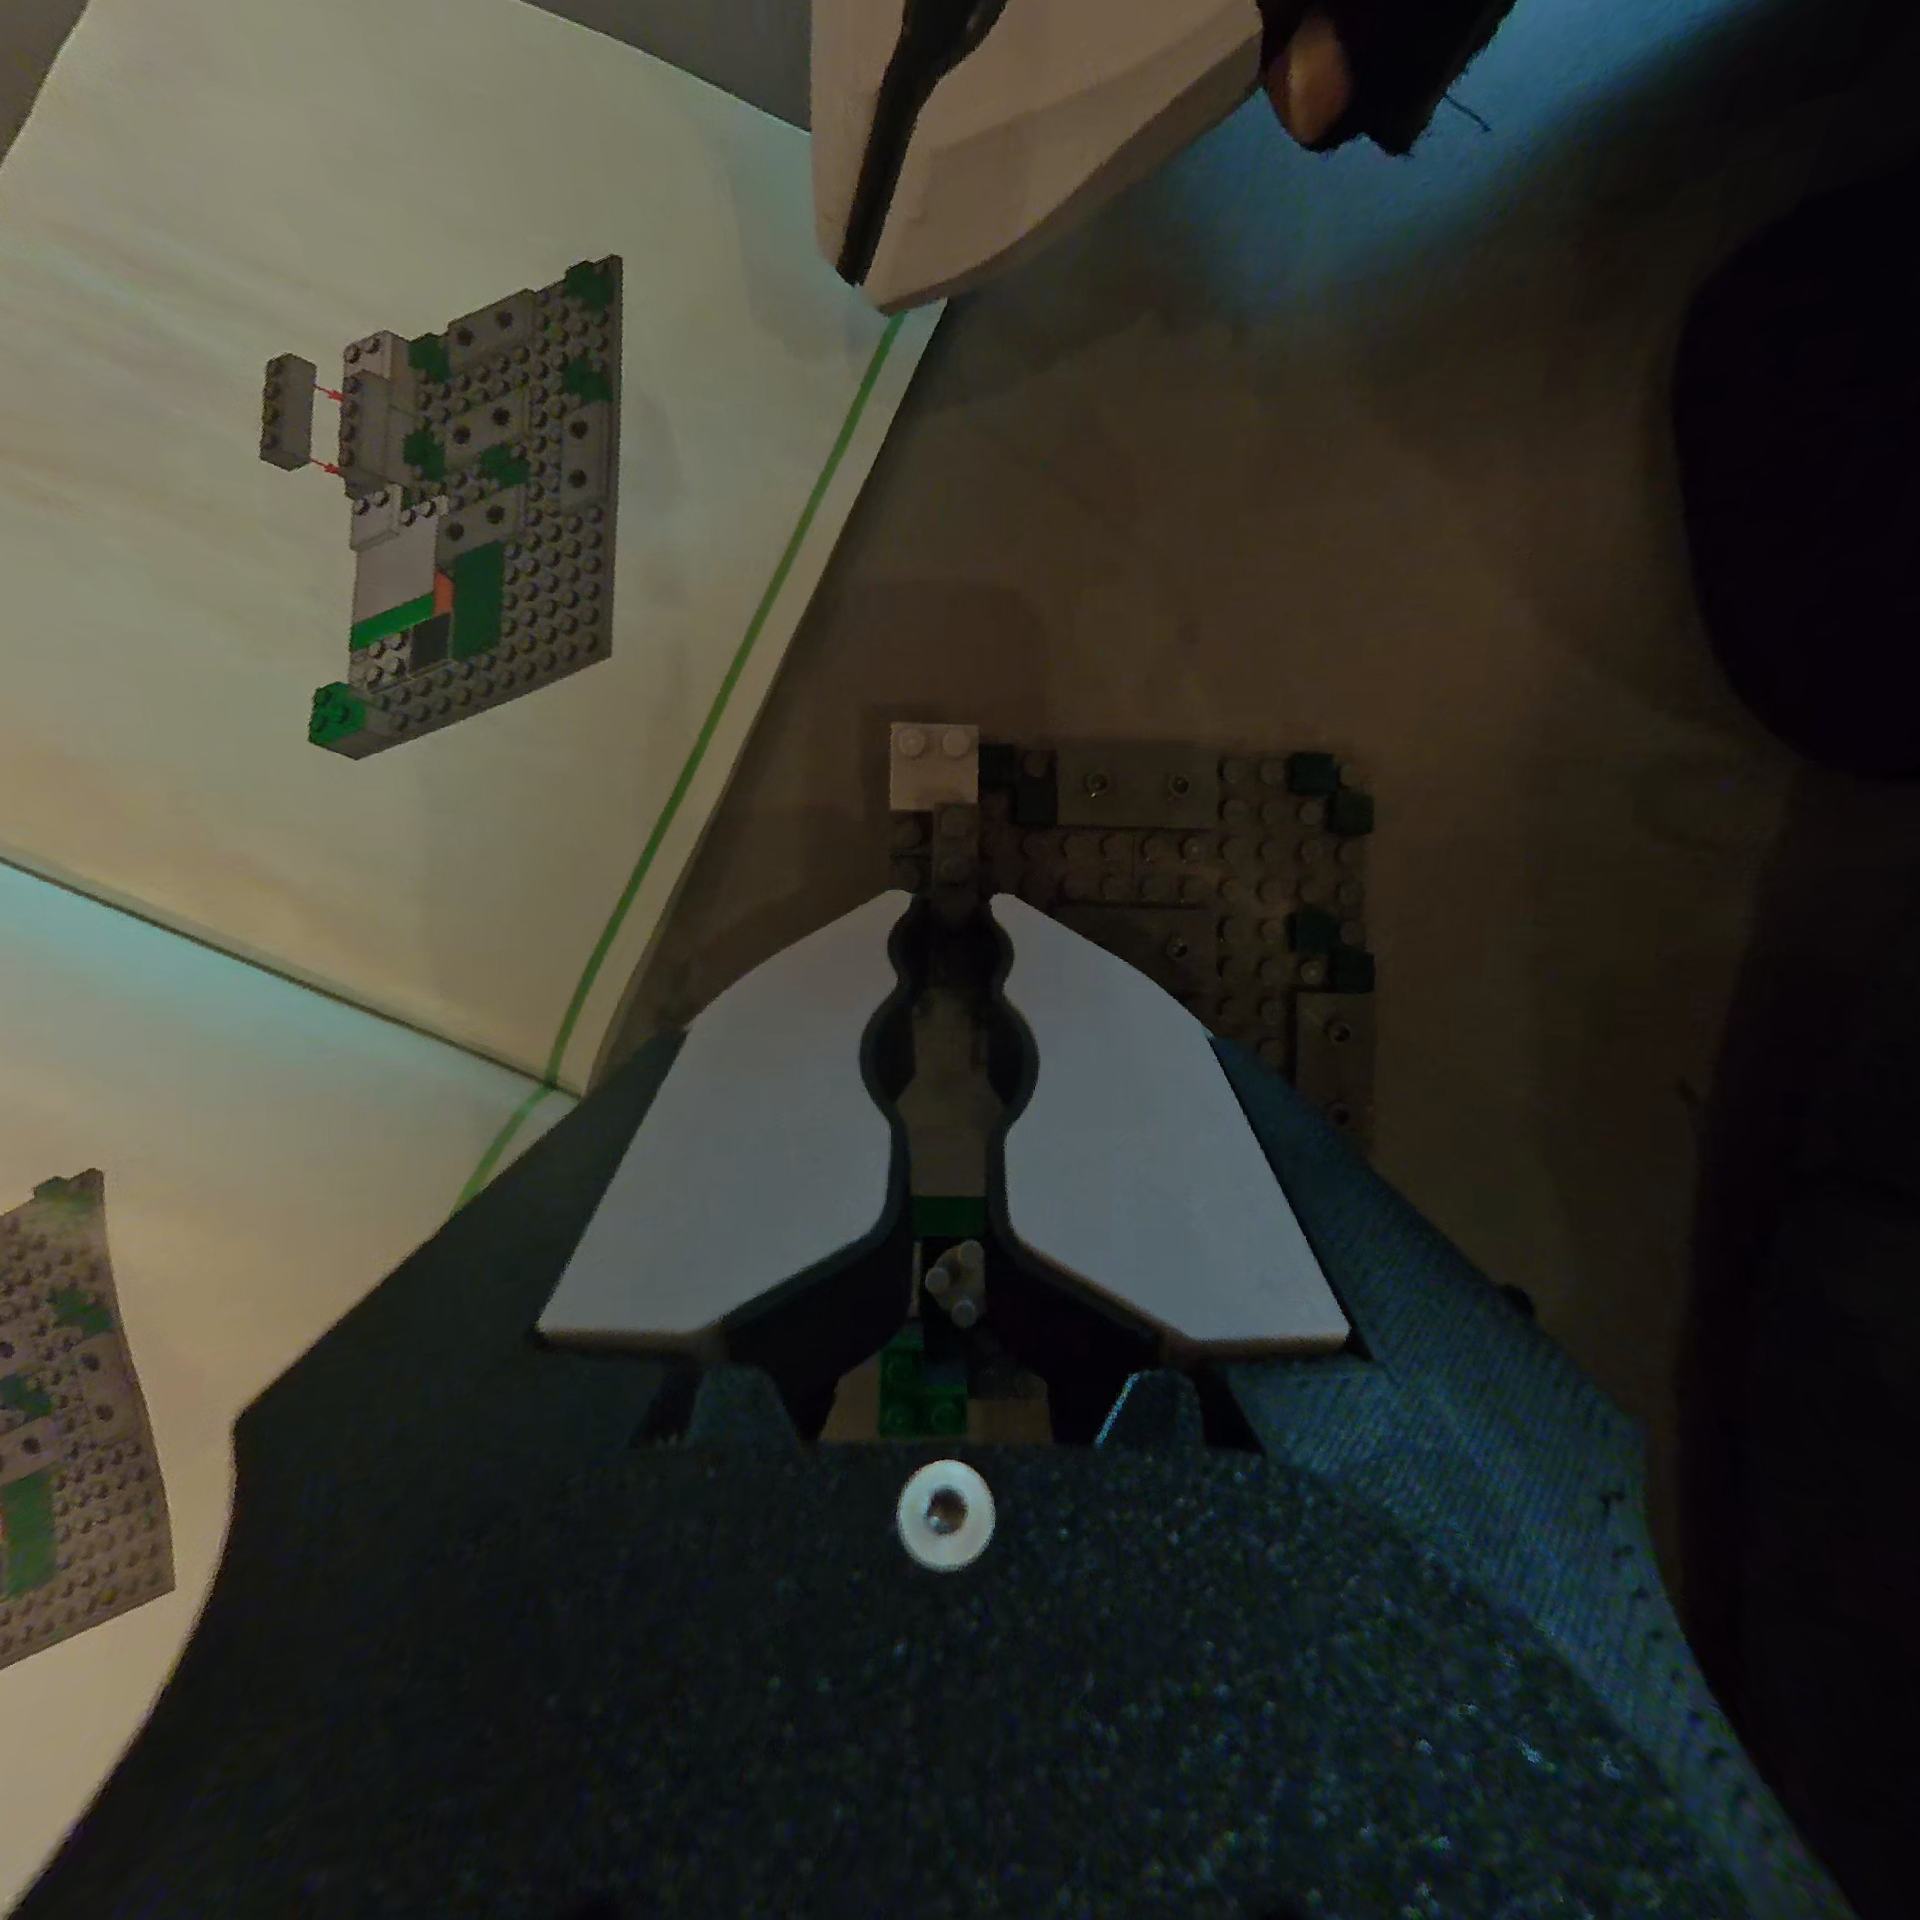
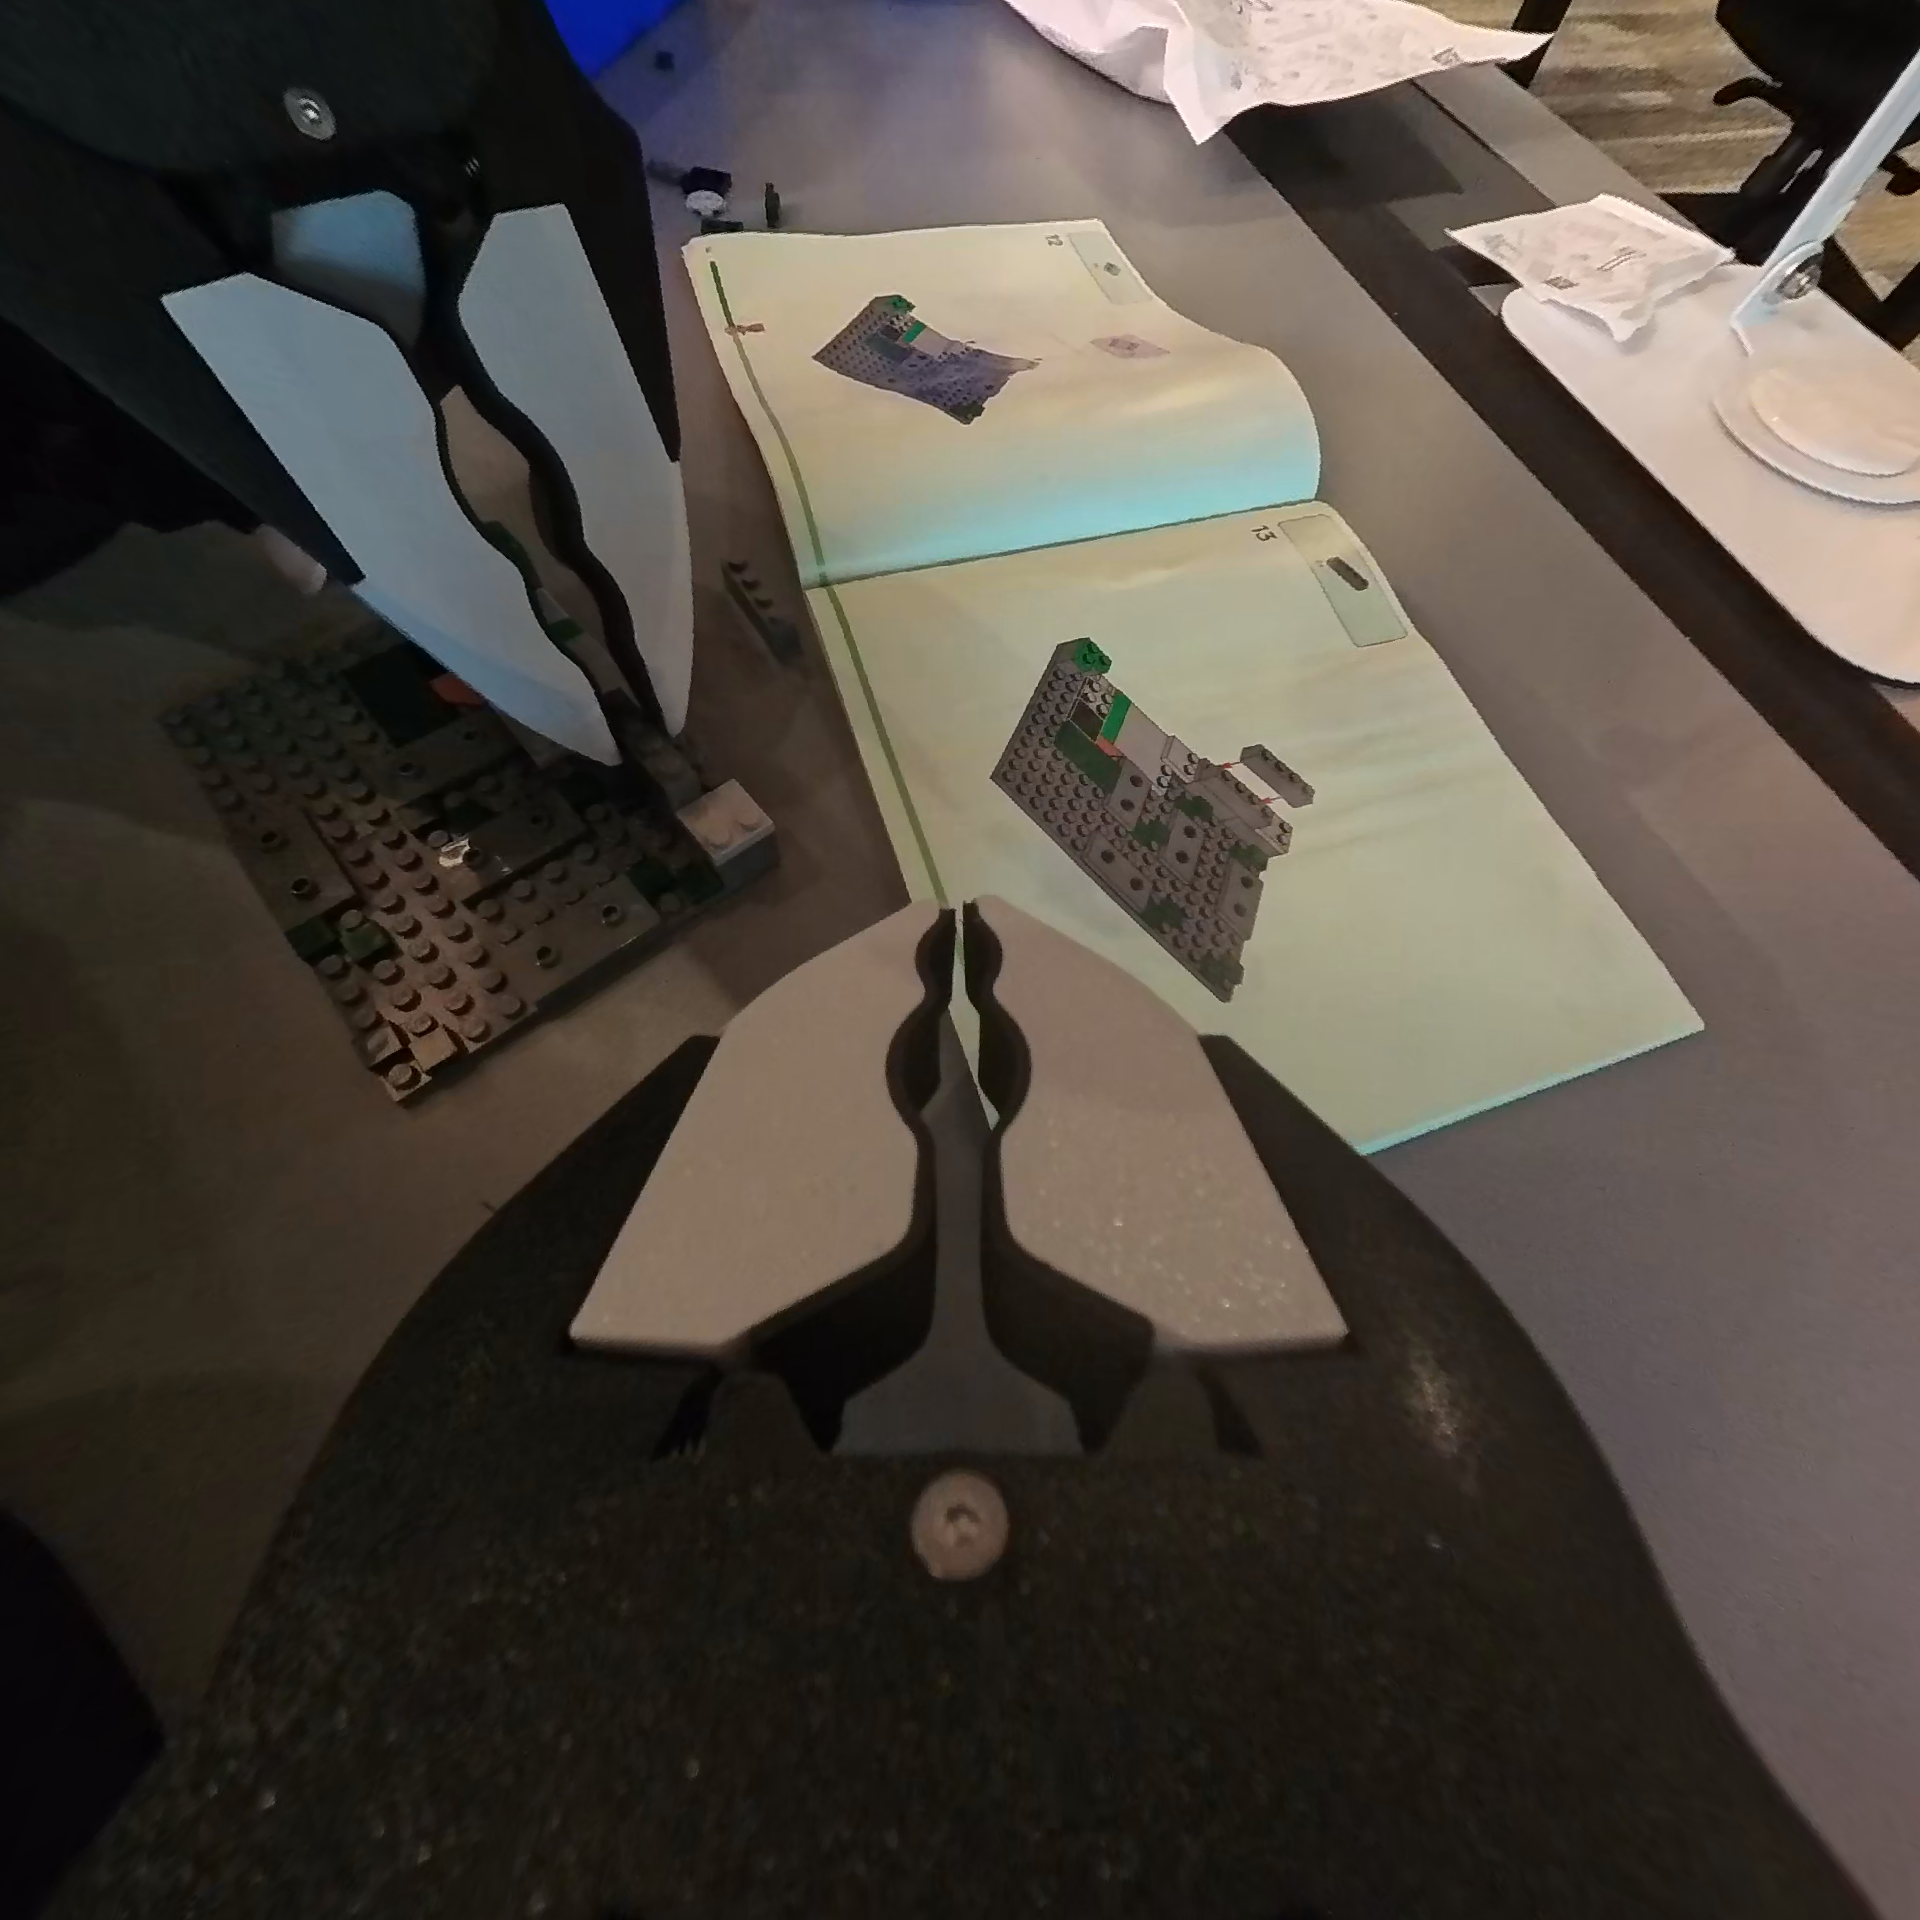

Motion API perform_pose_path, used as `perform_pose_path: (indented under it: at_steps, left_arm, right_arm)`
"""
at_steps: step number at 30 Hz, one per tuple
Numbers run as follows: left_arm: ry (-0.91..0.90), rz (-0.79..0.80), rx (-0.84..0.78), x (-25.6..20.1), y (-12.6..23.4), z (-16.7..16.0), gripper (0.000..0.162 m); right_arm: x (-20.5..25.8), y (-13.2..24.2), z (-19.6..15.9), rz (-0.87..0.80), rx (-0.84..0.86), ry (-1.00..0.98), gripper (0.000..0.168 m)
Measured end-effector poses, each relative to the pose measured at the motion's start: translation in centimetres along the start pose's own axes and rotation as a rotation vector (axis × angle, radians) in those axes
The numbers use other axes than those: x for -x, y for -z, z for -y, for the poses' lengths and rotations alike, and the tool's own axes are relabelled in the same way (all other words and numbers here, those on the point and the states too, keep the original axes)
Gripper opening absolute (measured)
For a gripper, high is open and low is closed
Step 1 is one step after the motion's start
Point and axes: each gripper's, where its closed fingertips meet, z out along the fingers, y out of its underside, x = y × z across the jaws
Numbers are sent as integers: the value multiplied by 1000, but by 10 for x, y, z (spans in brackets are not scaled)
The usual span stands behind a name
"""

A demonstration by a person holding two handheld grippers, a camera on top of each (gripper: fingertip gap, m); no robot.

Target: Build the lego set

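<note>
The dark grey studded plastic baseplate model (image 2: 436, 883) lies flat on the grey tabletop (image 2: 1558, 1351), just beside the open paper instruction booklet (image 2: 1195, 831). The left tongs (image 1: 948, 899) pinch a small dark grey brick (image 1: 954, 831) at the model's edge — rigid, light, slippery; grip its side walls. The right tongs (image 2: 956, 914) hover pressed together, empty.

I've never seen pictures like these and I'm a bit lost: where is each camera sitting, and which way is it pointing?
Left wrist view: sits on the left tool, looking steeply down along its fingers at the lego build, tips at a dark grey brick; the instruction booklet lies to one side; a fingertip shows at top.
Right wrist view: sits on the right tool, looking across the table at the open booklet; its tips are nearly shut and hold nothing.
Shared: both show the build, the booklet and the left tool.
</note>
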Motion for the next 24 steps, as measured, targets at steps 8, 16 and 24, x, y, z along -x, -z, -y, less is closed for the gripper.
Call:
perform_pose_path:
  at_steps: [8,16,24]
  left_arm:
    - [-3,-2,-1,-1,0,0,10]
    - [-3,0,-5,0,1,1,11]
    - [15,-7,-34,-1,6,6,13]
  right_arm:
    - [1,0,0,2,-1,2,1]
    - [1,0,0,5,-1,3,1]
    - [2,-1,-1,9,1,2,1]
